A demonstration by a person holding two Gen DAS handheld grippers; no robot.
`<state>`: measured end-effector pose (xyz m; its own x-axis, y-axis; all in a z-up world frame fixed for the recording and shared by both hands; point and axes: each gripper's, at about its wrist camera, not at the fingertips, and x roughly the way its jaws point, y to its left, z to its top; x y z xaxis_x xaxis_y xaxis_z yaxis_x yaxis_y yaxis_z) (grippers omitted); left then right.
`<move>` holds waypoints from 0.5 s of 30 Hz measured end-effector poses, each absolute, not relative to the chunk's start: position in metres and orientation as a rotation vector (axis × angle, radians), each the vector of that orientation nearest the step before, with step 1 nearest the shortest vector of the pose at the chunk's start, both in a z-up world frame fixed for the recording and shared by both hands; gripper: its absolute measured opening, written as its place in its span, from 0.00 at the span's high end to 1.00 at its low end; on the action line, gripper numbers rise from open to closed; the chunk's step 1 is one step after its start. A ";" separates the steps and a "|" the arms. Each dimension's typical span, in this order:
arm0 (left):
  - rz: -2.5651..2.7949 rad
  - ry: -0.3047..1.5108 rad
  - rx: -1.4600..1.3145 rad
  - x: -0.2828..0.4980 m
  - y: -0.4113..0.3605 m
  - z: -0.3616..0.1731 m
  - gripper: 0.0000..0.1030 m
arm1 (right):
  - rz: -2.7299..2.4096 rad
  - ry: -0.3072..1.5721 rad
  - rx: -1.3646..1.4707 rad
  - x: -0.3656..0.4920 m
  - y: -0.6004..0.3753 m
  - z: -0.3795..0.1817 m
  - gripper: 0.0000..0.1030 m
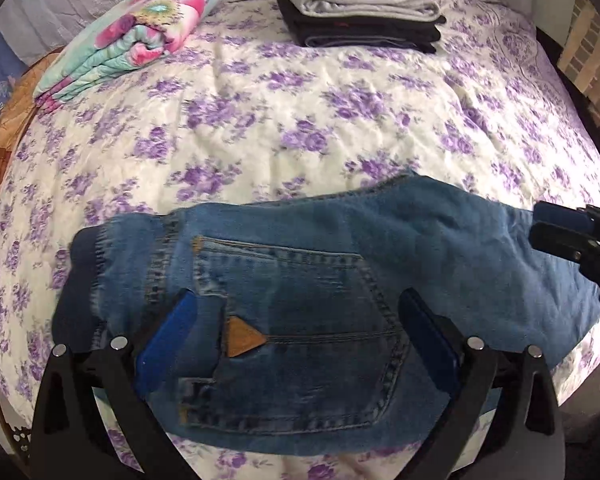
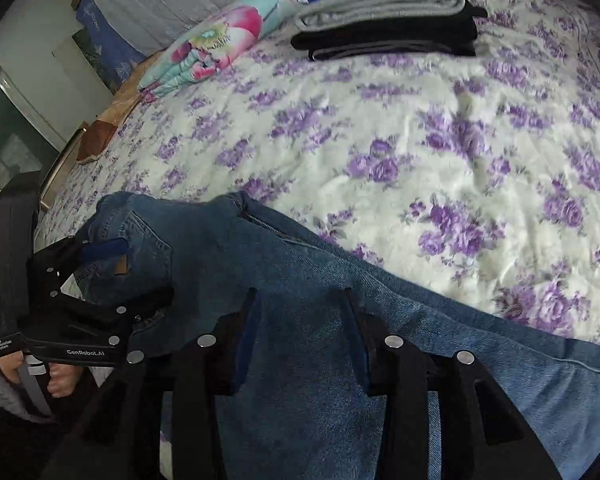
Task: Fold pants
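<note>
Two claws are observed over a pair of blue jeans [image 1: 300, 280] laid across the near edge of a bed [image 1: 300, 120] covered in a white spread with purple flowers. The left claw [image 1: 300, 320] is seen spread wide, its blue pads [image 1: 168, 344] standing on either side of the back pocket [image 1: 292, 320]; the denim lies beneath and between the fingers, and no pinch on it is shown. A tan triangular patch [image 1: 240, 336] is noted just inside the left pad. The right claw [image 2: 300, 320] is held part-way open above the leg section of the jeans [image 2: 340, 360], with the cloth passing beneath the fingers and no pad seen pressing on it. From the left wrist view the right claw [image 1: 560, 232] appears at the far right edge, over the leg end of the denim. From the right wrist view the left claw [image 2: 100, 280] is seen to the far left, over the pocket end, with a hand [image 2: 56, 380] on its handle. Well ahead of both claws, a stack of folded clothes [image 1: 360, 12] in red, grey and black is recorded, and to its left a rolled floral blanket [image 1: 140, 36].
</note>
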<state>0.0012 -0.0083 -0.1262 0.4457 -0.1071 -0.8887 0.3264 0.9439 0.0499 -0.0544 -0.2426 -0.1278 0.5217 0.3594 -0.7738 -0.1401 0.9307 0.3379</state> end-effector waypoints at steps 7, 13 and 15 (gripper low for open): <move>-0.173 1.129 0.188 0.019 0.039 -0.156 0.05 | 0.337 1.017 0.116 -0.074 -0.222 -0.135 0.47; -0.121 1.103 0.240 0.014 0.023 -0.148 0.05 | 0.339 1.056 0.140 -0.076 -0.226 -0.151 0.45; -0.182 1.055 0.199 0.003 0.019 -0.130 0.05 | 0.317 1.003 0.157 -0.087 -0.238 -0.134 0.44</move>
<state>0.0035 0.0193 -0.1299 0.4811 -0.0531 -0.8751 0.2429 0.9672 0.0749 -0.0873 -0.2377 -0.1341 0.4969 0.3319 -0.8018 -0.1888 0.9432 0.2734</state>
